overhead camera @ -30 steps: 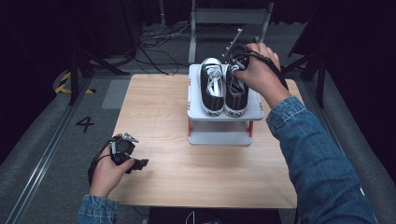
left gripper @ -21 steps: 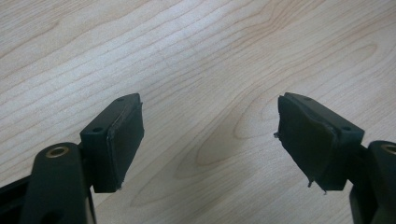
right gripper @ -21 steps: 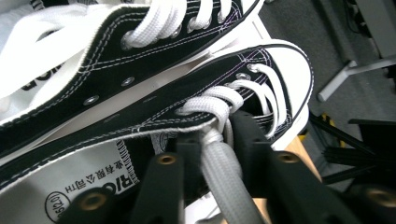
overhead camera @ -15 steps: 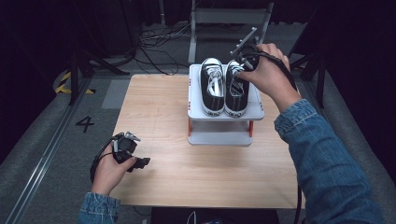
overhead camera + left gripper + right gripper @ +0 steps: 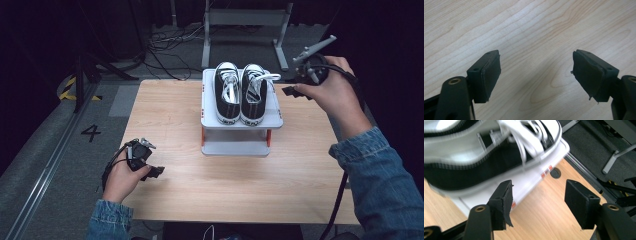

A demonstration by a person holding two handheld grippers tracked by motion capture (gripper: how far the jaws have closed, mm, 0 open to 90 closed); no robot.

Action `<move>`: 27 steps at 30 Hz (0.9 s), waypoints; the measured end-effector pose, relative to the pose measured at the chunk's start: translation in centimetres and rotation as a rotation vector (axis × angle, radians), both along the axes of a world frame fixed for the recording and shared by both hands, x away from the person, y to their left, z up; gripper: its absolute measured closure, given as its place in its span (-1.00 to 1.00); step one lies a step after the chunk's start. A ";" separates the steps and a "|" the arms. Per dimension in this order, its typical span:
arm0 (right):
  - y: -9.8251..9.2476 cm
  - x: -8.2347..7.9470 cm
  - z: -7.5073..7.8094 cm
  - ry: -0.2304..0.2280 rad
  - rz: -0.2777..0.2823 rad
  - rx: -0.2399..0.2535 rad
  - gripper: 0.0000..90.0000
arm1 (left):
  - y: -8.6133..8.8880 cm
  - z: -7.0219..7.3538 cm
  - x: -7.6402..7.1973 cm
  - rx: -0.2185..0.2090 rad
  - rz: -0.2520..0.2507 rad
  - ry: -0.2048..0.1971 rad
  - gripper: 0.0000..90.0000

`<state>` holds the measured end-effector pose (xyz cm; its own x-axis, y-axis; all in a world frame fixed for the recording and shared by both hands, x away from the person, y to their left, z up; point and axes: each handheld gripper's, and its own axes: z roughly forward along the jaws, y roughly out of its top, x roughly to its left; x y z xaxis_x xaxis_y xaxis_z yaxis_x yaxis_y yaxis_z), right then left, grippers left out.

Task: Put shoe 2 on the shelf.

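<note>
right gripper [image 5: 292, 91] off the right shoe [image 5: 253, 93] now, jaws just opened and empty, pulled away to the rack's [image 5: 242, 123] right side.

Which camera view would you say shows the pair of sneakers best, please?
The high view: both sneakers sit whole, side by side, atop the white rack. The right gripper view catches one sneaker's side, blurred; the left gripper view faces bare tabletop.

A white numeral 4 [image 5: 91, 133] is painted on the grey floor [image 5: 45, 150], at about 9 o'clock from the wooden table [image 5: 165, 100], just beside its left edge. Small marks on the toe caps of the sneakers [image 5: 240, 95] are too small to read.
</note>
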<state>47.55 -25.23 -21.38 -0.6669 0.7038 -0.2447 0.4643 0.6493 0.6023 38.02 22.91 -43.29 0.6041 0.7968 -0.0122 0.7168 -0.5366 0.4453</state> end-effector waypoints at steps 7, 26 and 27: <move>-5.4 -3.1 -2.0 0.006 0.018 0.096 -0.15 | -0.1 0.0 0.4 0.016 -0.018 -0.009 -0.51; -13.4 -9.6 -15.2 0.002 -0.037 0.318 -0.11 | -0.5 -0.3 0.4 0.025 -0.003 0.002 -0.51; -13.3 -9.4 -16.4 0.031 -0.042 0.265 -0.11 | -0.5 -0.4 0.4 0.029 -0.008 0.005 -0.51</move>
